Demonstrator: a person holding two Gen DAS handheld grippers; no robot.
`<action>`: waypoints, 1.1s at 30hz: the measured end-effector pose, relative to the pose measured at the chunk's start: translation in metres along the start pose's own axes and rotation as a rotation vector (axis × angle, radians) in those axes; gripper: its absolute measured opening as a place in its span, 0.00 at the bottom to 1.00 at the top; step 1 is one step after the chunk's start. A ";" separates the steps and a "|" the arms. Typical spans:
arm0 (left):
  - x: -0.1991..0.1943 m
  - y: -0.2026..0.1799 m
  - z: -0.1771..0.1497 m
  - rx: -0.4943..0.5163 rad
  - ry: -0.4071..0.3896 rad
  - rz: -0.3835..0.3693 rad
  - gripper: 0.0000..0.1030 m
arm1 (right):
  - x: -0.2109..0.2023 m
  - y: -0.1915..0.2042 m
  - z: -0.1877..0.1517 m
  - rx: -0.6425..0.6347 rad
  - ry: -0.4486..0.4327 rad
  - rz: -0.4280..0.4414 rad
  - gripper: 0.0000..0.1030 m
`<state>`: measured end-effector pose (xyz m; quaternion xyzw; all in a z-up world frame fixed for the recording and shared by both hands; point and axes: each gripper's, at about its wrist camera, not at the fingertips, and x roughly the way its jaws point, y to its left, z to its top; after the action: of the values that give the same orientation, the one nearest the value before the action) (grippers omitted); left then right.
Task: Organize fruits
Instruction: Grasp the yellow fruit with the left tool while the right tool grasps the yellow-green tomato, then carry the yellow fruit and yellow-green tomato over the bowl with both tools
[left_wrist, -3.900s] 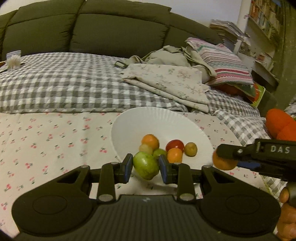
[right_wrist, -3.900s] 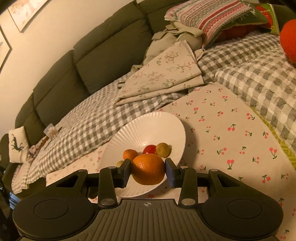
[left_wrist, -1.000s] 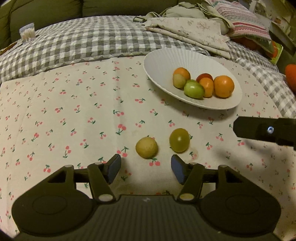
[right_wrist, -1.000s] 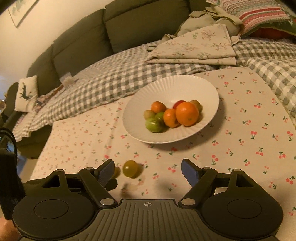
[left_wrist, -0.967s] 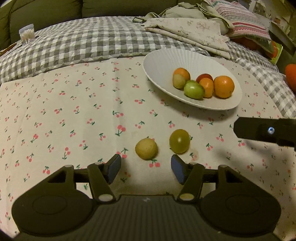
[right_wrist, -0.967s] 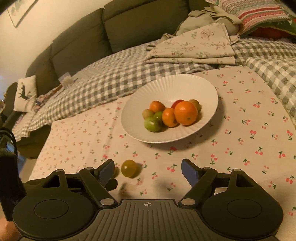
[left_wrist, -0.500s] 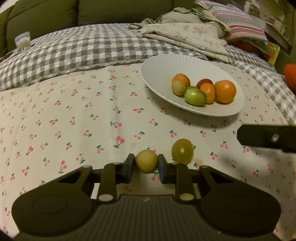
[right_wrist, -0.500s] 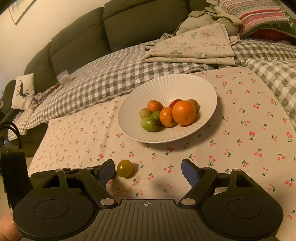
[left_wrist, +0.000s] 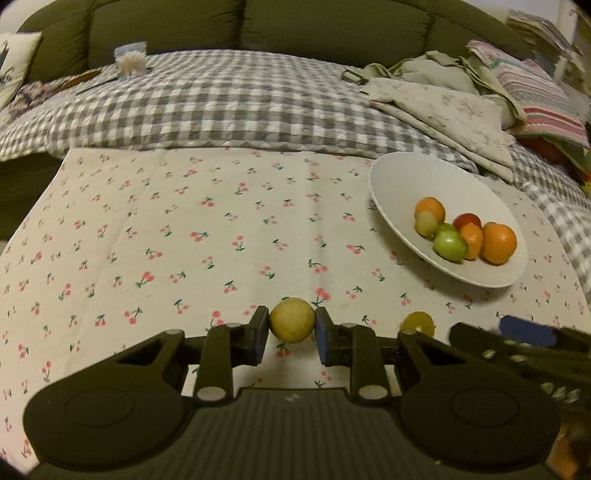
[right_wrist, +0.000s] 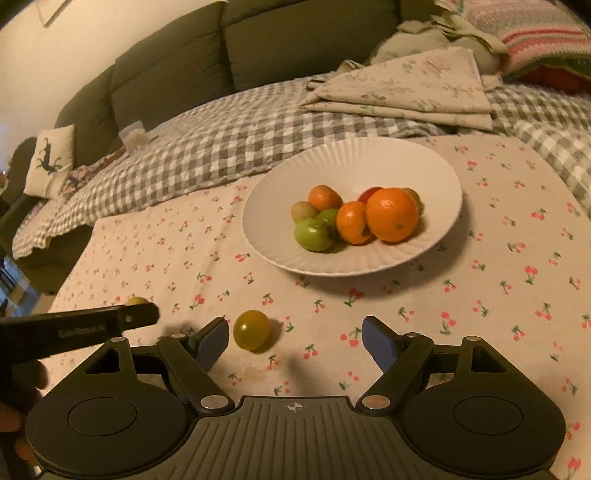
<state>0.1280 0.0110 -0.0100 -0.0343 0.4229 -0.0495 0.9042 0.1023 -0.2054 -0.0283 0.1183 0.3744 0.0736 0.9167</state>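
My left gripper (left_wrist: 291, 328) is shut on a pale yellow round fruit (left_wrist: 291, 325), held just over the cherry-print cloth. A yellow-green fruit (left_wrist: 417, 322) lies on the cloth to its right; in the right wrist view it (right_wrist: 252, 329) sits just inside the left finger of my open, empty right gripper (right_wrist: 297, 343). The white ribbed plate (right_wrist: 351, 162) holds several fruits: a big orange (right_wrist: 392, 214), a smaller orange one (right_wrist: 352, 222), green ones (right_wrist: 312, 233) and a red one. The plate (left_wrist: 399, 181) is to the right in the left wrist view.
The cherry-print cloth (left_wrist: 184, 240) covers the surface. Behind it lie a grey checked blanket (left_wrist: 221, 107), folded floral cloth (right_wrist: 406, 88), a striped pillow (left_wrist: 535, 96) and a dark green sofa back (left_wrist: 295, 29). The left gripper's body (right_wrist: 74, 325) crosses the right view's left side.
My left gripper closed on the pale yellow fruit and has shifted left with it. My right gripper moved down toward the yellow-green fruit, staying open.
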 end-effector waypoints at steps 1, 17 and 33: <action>0.000 0.003 0.001 -0.019 0.002 -0.005 0.24 | 0.003 0.001 -0.001 -0.008 -0.003 0.000 0.78; -0.002 0.012 0.004 -0.083 -0.002 -0.019 0.24 | 0.038 0.042 -0.019 -0.184 -0.014 0.018 0.35; -0.004 0.006 0.005 -0.057 -0.014 -0.025 0.24 | 0.028 0.044 -0.013 -0.182 -0.025 0.000 0.25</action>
<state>0.1295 0.0173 -0.0049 -0.0658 0.4173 -0.0484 0.9051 0.1111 -0.1545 -0.0441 0.0353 0.3548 0.1059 0.9282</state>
